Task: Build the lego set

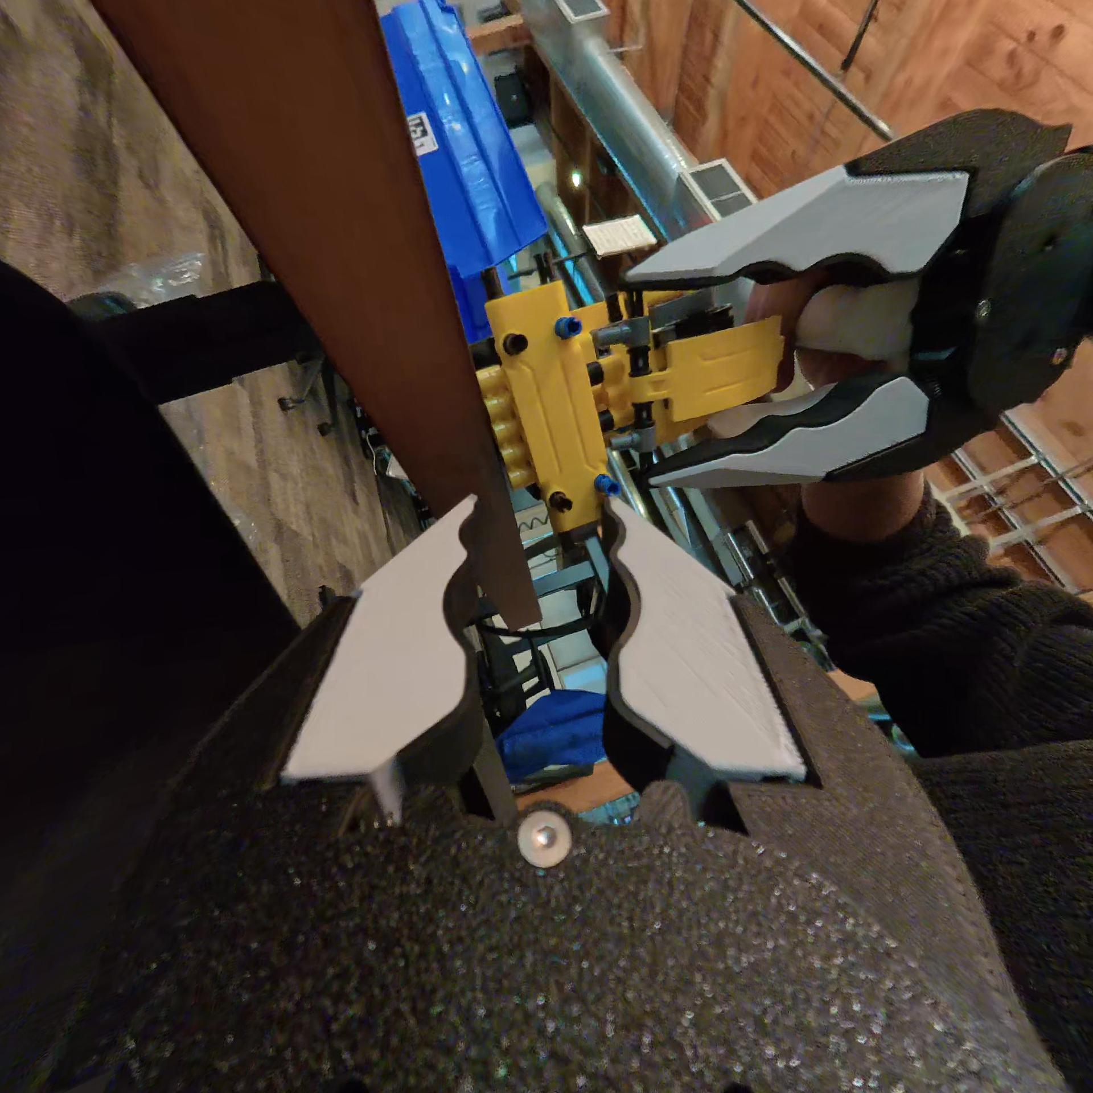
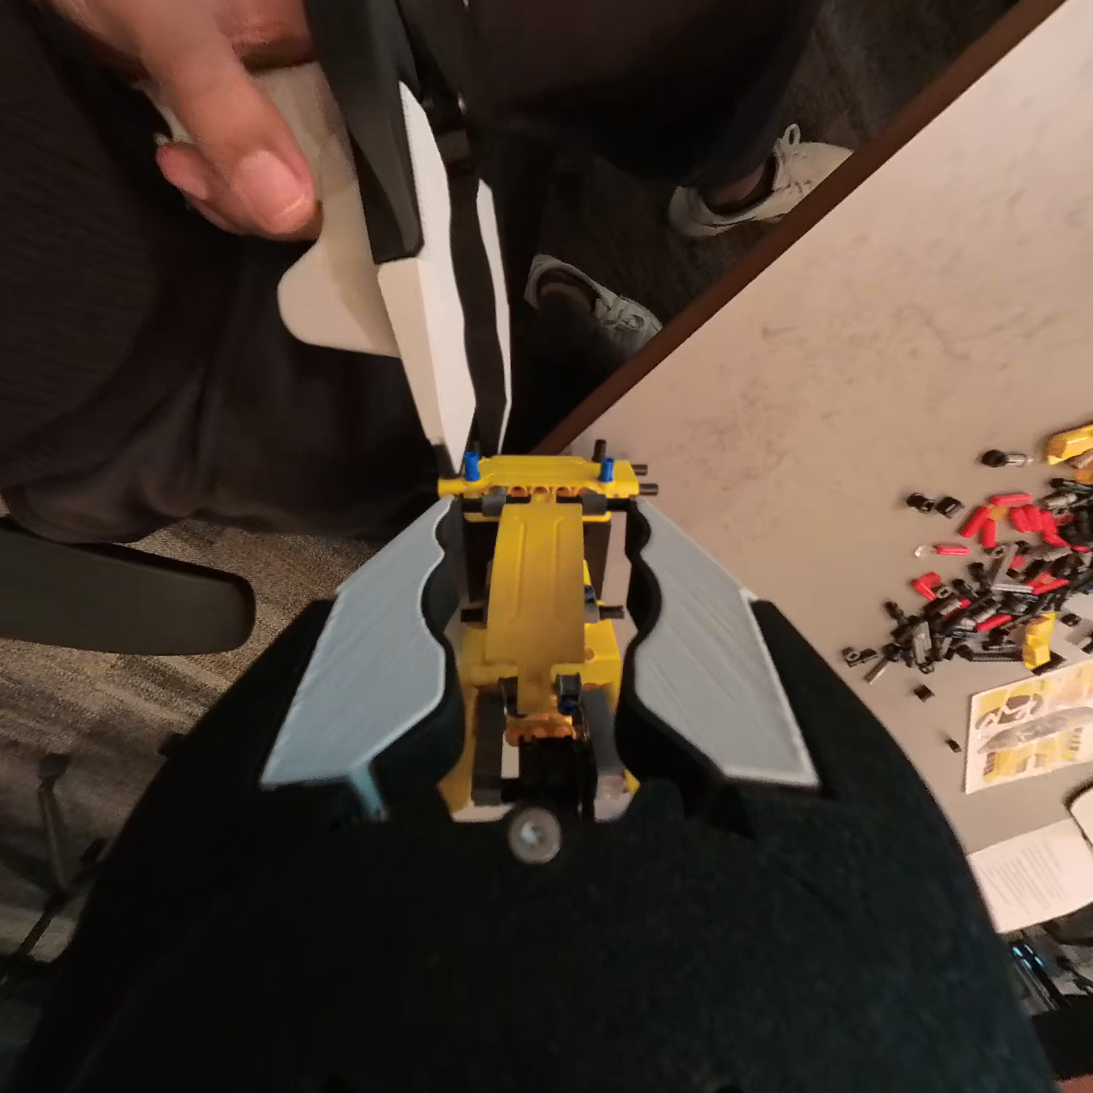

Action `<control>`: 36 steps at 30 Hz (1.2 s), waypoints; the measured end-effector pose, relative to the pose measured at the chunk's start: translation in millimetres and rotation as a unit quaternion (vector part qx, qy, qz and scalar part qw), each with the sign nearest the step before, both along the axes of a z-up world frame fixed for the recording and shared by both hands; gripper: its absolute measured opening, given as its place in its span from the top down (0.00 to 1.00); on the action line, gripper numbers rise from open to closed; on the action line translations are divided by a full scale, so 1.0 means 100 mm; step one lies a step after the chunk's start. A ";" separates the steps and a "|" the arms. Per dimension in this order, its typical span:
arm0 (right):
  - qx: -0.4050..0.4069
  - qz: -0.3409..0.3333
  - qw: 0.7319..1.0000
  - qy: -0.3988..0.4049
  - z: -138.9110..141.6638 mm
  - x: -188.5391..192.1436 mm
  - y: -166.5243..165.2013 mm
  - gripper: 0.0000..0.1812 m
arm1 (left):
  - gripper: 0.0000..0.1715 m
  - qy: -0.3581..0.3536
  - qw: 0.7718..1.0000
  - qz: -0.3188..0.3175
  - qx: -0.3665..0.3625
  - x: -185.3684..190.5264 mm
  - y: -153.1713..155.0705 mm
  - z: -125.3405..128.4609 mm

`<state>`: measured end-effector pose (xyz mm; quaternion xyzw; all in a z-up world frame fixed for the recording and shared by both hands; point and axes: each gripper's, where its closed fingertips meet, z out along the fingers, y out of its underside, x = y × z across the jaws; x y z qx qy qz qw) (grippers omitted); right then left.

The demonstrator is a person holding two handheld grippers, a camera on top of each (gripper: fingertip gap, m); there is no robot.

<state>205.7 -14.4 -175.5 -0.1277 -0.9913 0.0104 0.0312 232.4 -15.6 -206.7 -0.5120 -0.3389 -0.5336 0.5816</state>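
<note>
A yellow brick-built model with black and blue pins is held in the air beside the table's edge. My right gripper is shut on it, one finger along each side. In the left wrist view the model sticks out from the right gripper at upper right. My left gripper is open, its tips a small gap apart at the model's lower end. Its right fingertip is next to a blue pin. In the right wrist view the left gripper comes down from above onto the model's far corner.
A light-topped table with a brown edge lies to the right. On it are a pile of red, black and yellow loose pieces, a picture booklet and a paper sheet. A person's shoes and a chair base are on the carpet. A blue bin stands beyond.
</note>
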 end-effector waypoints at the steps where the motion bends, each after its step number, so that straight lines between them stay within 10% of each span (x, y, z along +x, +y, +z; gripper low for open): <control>1: 0.000 0.002 1.000 -0.003 -0.01 0.00 0.01 0.70 | 0.77 0.000 1.000 0.008 0.007 0.00 0.01 0.02; 36: -0.059 0.005 0.998 -0.027 -0.08 0.00 0.00 0.70 | 0.85 0.039 0.999 0.022 -0.006 0.06 0.13 0.13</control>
